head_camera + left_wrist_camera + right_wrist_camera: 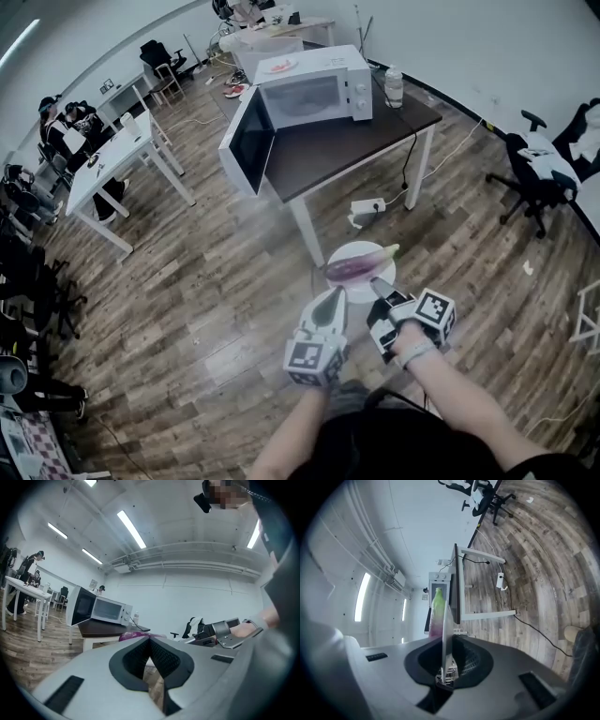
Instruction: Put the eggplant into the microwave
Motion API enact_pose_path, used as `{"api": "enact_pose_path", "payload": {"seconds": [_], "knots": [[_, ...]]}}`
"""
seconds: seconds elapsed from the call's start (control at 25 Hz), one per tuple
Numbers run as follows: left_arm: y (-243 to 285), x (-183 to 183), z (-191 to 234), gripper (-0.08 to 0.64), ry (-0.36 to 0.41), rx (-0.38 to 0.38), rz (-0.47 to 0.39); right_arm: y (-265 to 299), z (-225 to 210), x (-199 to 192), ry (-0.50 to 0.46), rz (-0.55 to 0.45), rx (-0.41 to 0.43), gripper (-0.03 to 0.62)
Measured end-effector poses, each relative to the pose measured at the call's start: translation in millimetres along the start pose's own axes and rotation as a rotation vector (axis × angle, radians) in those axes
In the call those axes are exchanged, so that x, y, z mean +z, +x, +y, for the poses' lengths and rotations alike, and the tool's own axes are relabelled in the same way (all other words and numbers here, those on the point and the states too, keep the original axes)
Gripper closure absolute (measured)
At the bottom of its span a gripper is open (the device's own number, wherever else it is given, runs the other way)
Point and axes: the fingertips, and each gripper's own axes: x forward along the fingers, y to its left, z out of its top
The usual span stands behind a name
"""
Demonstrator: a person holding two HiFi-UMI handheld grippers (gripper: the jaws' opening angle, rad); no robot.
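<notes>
No legible text or markings

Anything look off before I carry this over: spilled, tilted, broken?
Nothing stands out. The eggplant lies on its plate, which the right gripper clamps by the rim. The microwave sits on the table with its door open.
</notes>
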Motion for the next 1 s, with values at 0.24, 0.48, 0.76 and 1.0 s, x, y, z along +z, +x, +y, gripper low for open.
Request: {"api": "enact_pose_path", "payload": {"seconds": [0.24, 0.48, 0.76, 1.0], "knots": [[31.8, 6.2, 32.8, 0.548, 0.012, -0.027, 0.006, 40.0, 6.9, 16.4, 0.015, -0.032, 0.028, 0.568], [47.5, 10.7, 50.2, 0.548, 0.018, -0.055, 0.007, 69.0, 12.3, 17.5, 0.02, -0.041, 0.032, 0.568], [65.5, 5.8, 77.8, 0.548, -0.012, -0.034, 0.018, 102.3, 11.4, 24.7, 0.028, -0.027, 0.012, 0.568], [96.7, 18.0, 102.0, 0.548, -0.013, -0.011, 0.005, 135.1, 17.5, 41.9, 0.034, -0.024, 0.013, 0.568]]}}
